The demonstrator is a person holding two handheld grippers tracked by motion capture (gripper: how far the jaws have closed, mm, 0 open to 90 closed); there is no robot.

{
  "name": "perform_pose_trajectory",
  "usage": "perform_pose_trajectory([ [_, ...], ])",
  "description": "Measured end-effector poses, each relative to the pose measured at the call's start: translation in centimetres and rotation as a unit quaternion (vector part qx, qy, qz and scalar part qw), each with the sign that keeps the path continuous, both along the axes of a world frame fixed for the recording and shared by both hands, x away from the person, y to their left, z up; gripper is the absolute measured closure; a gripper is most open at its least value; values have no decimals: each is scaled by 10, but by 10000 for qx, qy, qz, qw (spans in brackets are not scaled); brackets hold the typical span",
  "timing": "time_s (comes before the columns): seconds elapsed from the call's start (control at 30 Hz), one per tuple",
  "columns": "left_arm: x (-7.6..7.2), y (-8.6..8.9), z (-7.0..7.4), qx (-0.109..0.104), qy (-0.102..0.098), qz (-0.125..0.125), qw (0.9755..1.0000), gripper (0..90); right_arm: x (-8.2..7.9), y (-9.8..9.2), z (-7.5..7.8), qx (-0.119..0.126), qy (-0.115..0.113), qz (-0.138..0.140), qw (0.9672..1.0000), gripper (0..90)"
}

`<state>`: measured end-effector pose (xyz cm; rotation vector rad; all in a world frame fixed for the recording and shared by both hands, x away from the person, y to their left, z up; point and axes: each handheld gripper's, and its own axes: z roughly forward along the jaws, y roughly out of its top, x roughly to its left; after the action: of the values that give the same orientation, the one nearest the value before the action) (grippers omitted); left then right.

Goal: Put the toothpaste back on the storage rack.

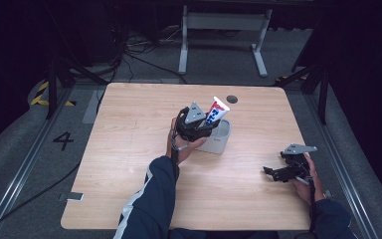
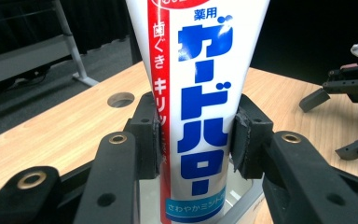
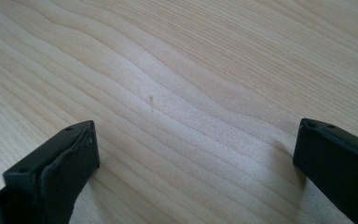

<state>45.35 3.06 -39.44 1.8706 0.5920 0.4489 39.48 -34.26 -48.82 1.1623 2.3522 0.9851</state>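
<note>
L side of the wooden surface (image 1: 129, 149): bare wood, nothing on it. The person's L forearm, in a dark blue sleeve (image 1: 151, 199) w/ a white stripe, comes up from the bottom edge toward mid-surface.

Centre: left gripper (image 1: 199, 123) in the left hand (image 1: 181, 144), grey three-cornered plate on top. Its jaws are clamped on a toothpaste tube (image 1: 217, 110), white w/ a red stripe and blue Japanese lettering. In the left gripper view the two black pads (image 2: 150, 135) press the tube (image 2: 200, 102) from both sides, approx mid-body. The tube stands nearly upright, tilted a bit, wide crimped end up. Its lower end is inside a white cup (image 1: 220, 138) that stands on the surface just R of the hand; the cup's rim (image 2: 247, 205) shows below the tube in the left gripper view.

Behind the cup, near the far edge: a small round hole (image 1: 232, 99) in the surface.

R side: right gripper (image 1: 273, 173) in the right hand (image 1: 308, 181), low over the surface near the R edge, well apart from the cup, jaws pointing L. The jaws are spread wide w/ nothing between them; the right gripper view has bare wood grain (image 3: 177, 93) between the two black tips.
</note>
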Motion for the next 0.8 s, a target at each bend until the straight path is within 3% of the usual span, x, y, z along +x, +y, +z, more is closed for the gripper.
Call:
perform_pose_trajectory([
  [0.43, -1, -3, -6, 281, 166, -21, 9995, 568, 0, 0, 0, 1, 1, 9, 10000, 3],
  [0.8, -1, 0, -8, 373, 237, -52, 9990, 561, 0, 0, 0, 1, 1, 9, 10000, 3],
])
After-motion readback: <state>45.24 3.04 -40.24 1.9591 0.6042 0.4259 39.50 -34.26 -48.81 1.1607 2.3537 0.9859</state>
